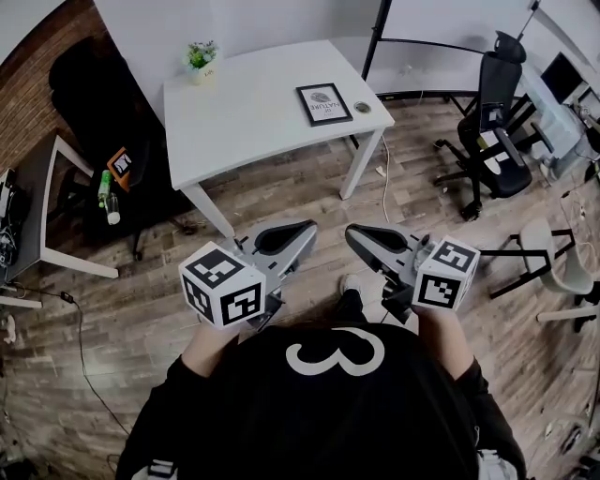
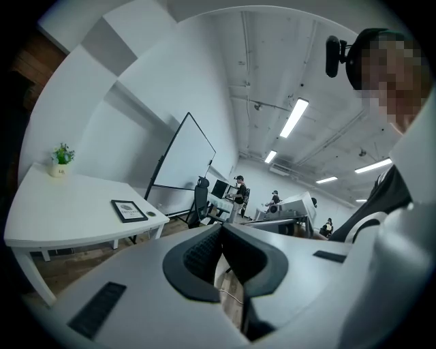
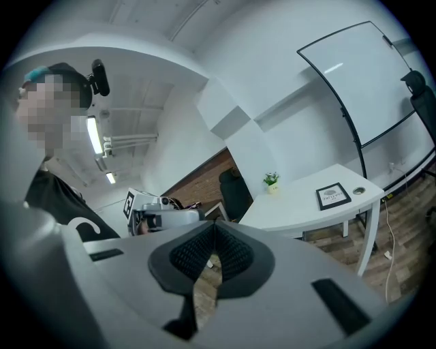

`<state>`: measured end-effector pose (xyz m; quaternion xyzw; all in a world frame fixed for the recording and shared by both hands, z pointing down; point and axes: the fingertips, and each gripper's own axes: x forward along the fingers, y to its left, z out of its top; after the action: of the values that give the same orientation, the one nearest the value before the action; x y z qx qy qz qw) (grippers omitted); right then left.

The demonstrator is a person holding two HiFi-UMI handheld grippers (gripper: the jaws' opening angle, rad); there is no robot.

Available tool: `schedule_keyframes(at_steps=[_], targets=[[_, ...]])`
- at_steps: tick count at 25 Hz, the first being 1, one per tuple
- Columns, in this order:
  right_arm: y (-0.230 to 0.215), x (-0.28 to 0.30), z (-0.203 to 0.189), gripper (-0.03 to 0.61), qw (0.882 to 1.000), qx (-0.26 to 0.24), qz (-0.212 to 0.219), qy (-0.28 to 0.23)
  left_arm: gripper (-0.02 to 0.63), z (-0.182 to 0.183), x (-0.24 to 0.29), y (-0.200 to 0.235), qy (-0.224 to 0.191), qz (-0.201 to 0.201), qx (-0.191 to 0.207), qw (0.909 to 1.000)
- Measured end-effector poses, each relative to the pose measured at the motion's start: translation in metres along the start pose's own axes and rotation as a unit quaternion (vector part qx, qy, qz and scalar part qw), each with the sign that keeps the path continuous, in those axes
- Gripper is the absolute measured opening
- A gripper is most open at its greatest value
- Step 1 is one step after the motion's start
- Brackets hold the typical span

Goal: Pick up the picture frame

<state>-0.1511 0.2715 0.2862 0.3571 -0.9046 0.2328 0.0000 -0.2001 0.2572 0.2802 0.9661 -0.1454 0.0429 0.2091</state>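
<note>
The right gripper (image 3: 213, 233) holds its jaws closed together. Ahead, a white counter (image 3: 293, 208) carries a flat picture frame (image 3: 334, 196) and a potted plant (image 3: 272, 182).

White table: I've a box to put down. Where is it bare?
The table is bare from the potted plant across to the picture frame. Its right end is crowded: frame and small round dish.

Floor: I see grey-brown wood planks (image 1: 422, 187) across the whole room.
Walls: I make out a brick wall (image 1: 37, 84) at the left and a white wall (image 1: 159, 28) behind the desk.
Furniture: a white desk (image 1: 244, 112) on thin legs, a black office chair (image 1: 495, 131) to its right, and a dark side table (image 1: 37, 206) at far left.
Whiteboard: the whiteboard (image 2: 184, 157) stands in a black frame past the desk.
Light: I count several lit ceiling strips (image 2: 294, 117).
</note>
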Motion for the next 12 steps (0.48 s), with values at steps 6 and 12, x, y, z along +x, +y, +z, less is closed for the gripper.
schedule_keyframes(at_steps=[6,12], targets=[[-0.023,-0.007,0.004,0.025,1.0,0.011,0.0,-0.001,0.016,0.001,0.022,0.005,0.006,0.001,-0.001,1.0],[-0.058,-0.027,0.017,0.025,1.0,0.023,0.0,-0.006,0.016,0.01,0.064,0.006,0.014,-0.002,-0.004,0.9999]])
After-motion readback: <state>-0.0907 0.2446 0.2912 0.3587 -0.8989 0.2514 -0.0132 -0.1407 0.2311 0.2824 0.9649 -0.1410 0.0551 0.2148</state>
